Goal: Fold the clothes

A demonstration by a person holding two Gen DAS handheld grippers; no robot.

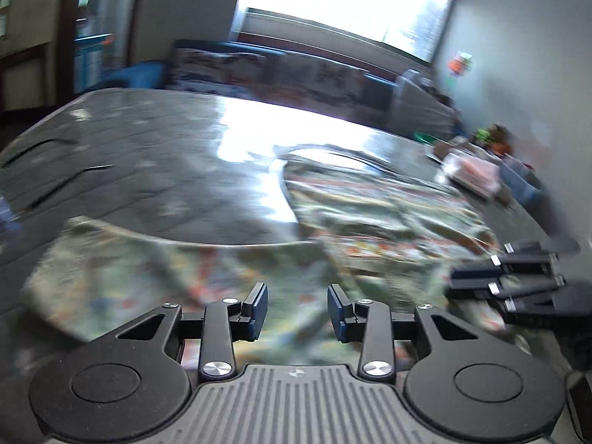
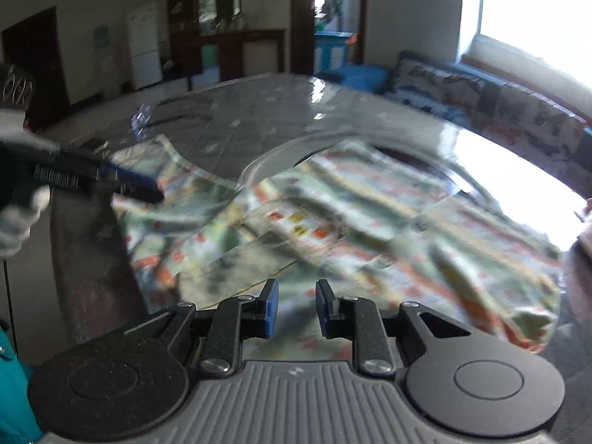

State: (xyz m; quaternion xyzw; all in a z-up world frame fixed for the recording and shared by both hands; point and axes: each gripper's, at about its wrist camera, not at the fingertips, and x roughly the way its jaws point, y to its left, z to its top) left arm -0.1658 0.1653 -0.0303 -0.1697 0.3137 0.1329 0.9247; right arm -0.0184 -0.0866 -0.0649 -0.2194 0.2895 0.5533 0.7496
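Note:
A pale green garment [image 1: 370,218] with red and yellow print lies spread and creased on the dark glossy table [image 1: 155,162]. It also shows in the right wrist view [image 2: 333,222]. My left gripper [image 1: 297,310] is open and empty, low over the garment's near part. It also shows from the side at the left of the right wrist view [image 2: 148,188]. My right gripper [image 2: 296,309] is open and empty above the garment's near edge. It also shows at the right edge of the left wrist view [image 1: 477,277]. Both views are blurred.
The table [image 2: 236,125] has a round glass turntable [image 2: 281,151] under part of the garment. Boxes and small items [image 1: 477,174] sit at the table's far right. A sofa [image 1: 296,74] stands behind the table under a bright window.

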